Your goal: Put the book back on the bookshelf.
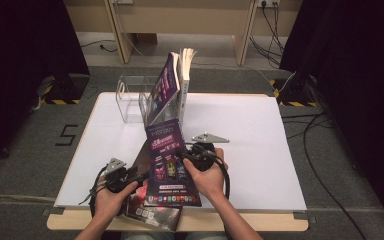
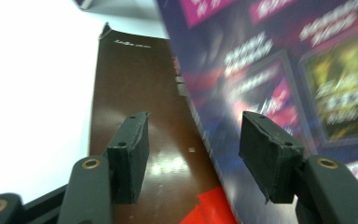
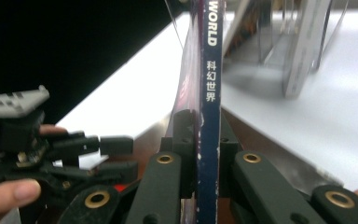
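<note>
A purple magazine (image 1: 170, 165) is tilted up off the white table (image 1: 260, 150), and my right gripper (image 1: 184, 156) is shut on its right edge. In the right gripper view the jaws (image 3: 208, 135) clamp its blue spine (image 3: 209, 88). Under it lies a dark brown magazine (image 1: 150, 210) with a red patch, near the table's front edge. My left gripper (image 1: 141, 176) stands open beside the purple magazine's left edge. In its own view the pads (image 2: 193, 140) are apart over the brown magazine (image 2: 135, 84), with the purple cover (image 2: 270, 70) at the right and nothing pressed between them.
A clear acrylic rack (image 1: 130, 102) stands at the back of the table; a purple magazine (image 1: 162, 90) and a white book (image 1: 185, 82) lean upright in it. The right gripper view shows the rack (image 3: 303, 51) and my left gripper (image 3: 116, 154). Cables lie on the floor at the right.
</note>
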### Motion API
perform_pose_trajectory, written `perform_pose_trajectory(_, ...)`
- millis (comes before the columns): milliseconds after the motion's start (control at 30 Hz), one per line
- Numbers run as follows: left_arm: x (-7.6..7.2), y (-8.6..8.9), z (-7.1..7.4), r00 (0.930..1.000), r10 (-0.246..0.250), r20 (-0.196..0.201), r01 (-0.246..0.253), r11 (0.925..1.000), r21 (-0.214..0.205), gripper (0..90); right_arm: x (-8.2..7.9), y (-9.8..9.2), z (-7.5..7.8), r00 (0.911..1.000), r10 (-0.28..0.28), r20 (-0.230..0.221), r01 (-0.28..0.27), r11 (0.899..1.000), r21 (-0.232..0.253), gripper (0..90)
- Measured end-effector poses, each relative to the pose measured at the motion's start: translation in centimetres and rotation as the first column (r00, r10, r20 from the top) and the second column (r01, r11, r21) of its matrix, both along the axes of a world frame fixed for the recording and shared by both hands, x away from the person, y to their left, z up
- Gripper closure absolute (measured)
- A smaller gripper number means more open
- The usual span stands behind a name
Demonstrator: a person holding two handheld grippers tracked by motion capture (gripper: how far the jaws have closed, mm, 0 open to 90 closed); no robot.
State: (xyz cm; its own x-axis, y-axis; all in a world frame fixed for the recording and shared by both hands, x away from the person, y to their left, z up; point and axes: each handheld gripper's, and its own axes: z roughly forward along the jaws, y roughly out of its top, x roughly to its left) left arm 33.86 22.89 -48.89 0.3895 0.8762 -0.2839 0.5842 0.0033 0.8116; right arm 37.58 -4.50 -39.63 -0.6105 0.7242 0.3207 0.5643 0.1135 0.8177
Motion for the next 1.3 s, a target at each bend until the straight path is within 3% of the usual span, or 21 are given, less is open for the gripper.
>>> perform_pose_trajectory(200,0.0,0.3,0.1,0.9990,0.021,0.039,-0.022,0.9995,0.022,45.9,0.4,0.5,1.9,0.9978,-0.010,0.065,0.009,1.000,0.023,84.3)
perform_pose_trajectory(367,-0.1,0.4,0.0,0.9983,0.039,0.043,-0.041,0.9982,0.044,48.4,0.8,1.0,3.4,0.9933,-0.020,0.114,0.015,0.999,0.048,84.3)
perform_pose_trajectory(667,0.0,0.5,-0.1,0.9983,0.042,0.040,-0.044,0.9982,0.041,48.7,1.9,2.1,5.7,0.9741,-0.075,0.213,0.059,0.995,0.081,84.3)
perform_pose_trajectory(967,0.0,0.6,-0.2,0.9979,0.046,0.044,-0.048,0.9981,0.038,48.9,3.5,3.3,7.2,0.9626,-0.114,0.246,0.082,0.987,0.135,84.4)
perform_pose_trajectory(1300,0.0,0.7,-0.2,0.9978,0.049,0.046,-0.050,0.9980,0.038,48.9,5.5,4.3,9.0,0.9420,-0.174,0.287,0.122,0.974,0.189,84.3)
